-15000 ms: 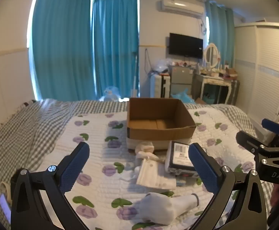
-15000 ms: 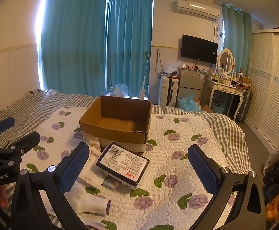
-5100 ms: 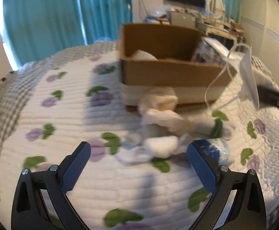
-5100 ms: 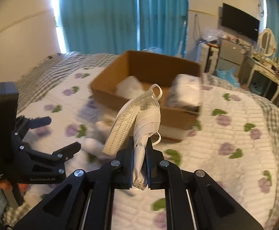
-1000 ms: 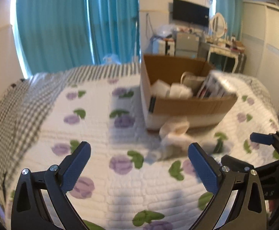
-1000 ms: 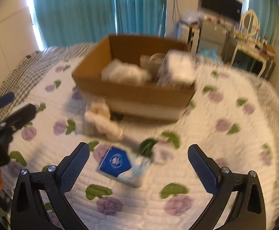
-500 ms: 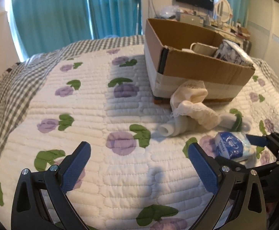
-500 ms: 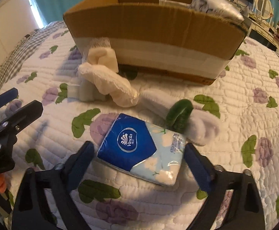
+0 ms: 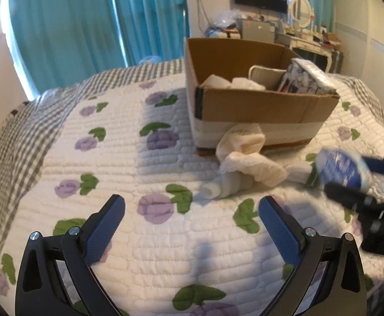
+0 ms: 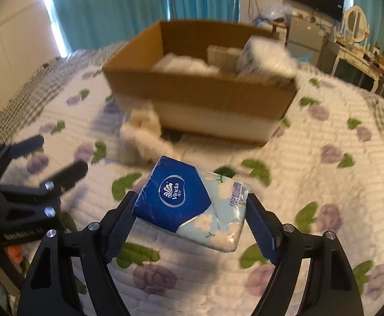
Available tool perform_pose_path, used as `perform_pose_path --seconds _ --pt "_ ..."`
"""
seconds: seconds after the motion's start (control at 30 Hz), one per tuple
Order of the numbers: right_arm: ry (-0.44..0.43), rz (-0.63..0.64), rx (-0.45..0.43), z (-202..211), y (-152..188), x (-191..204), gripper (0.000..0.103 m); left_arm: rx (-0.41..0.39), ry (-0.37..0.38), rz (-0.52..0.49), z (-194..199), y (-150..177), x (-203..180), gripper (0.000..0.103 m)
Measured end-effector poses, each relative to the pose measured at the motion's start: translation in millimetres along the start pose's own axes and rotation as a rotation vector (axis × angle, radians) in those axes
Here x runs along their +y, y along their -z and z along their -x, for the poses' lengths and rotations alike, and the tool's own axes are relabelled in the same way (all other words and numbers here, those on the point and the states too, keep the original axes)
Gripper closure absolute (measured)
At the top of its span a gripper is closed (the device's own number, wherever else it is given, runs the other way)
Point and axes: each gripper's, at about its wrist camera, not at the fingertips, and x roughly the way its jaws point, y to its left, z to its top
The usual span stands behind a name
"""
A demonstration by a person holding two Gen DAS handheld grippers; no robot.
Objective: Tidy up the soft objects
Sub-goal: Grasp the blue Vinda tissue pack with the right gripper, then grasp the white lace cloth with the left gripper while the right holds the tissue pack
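- Soft things are partly sorted: the cardboard box (image 10: pixel 199 89) on the quilt (image 9: pixel 112 137) is already holding white bundles, a pale pouch and a wrapped pack, so I judge the job well past halfway.
- Left outside are the cream socks (image 9: pixel 247 158), lying against the box's front wall at about 6 o'clock from it, and a green-cuffed sock beside them, partly hidden.
- The tissue pack (image 10: pixel 192 202) is sitting between the fingers of the right gripper (image 10: pixel 192 210), which is clamping it at both ends, lifted clear of the quilt, at 6 o'clock from the box.
- It is not yet in the box; dropping it in looks like the next step.
- The left gripper (image 9: pixel 192 226) is hanging wide apart, grasping nothing, touching nothing, with the socks at about 1 o'clock ahead of it.
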Motion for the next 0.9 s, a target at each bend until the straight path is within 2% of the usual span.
perform_pose_path --seconds 0.2,0.47,0.57,0.7,0.77,0.83,0.87,0.9 --pt "0.044 -0.016 -0.063 19.0 -27.7 -27.5 0.022 -0.008 0.033 -0.021 -11.8 -17.4 -20.1 0.0" --pt "0.08 -0.019 -0.043 0.9 -45.7 -50.7 0.022 0.034 0.028 -0.031 -59.9 -31.2 -43.3 0.003" --pt "0.094 0.001 -0.038 -7.8 -43.8 -51.8 0.022 0.052 0.04 -0.027 -71.8 -36.3 -46.1 0.016" --pt "0.076 0.004 -0.022 -16.4 -41.1 -54.2 0.022 0.057 0.041 -0.031 -80.9 -40.9 -47.1 0.019" --pt "0.066 0.0 -0.02 -17.8 -41.4 -55.8 0.022 0.06 0.047 -0.041 -81.2 -41.6 -46.9 0.036" --pt "0.06 -0.004 -0.021 -17.7 -41.3 -57.2 0.022 0.068 0.049 -0.041 -81.5 -41.5 -45.6 0.04" --pt "0.06 -0.005 -0.021 -17.6 -41.0 -57.5 0.022 0.07 0.055 -0.044 -80.2 -40.9 -45.5 0.049" --pt "0.06 -0.005 -0.022 -17.5 -40.8 -57.7 0.022 0.075 0.061 -0.049 -78.8 -40.2 -45.4 0.055"
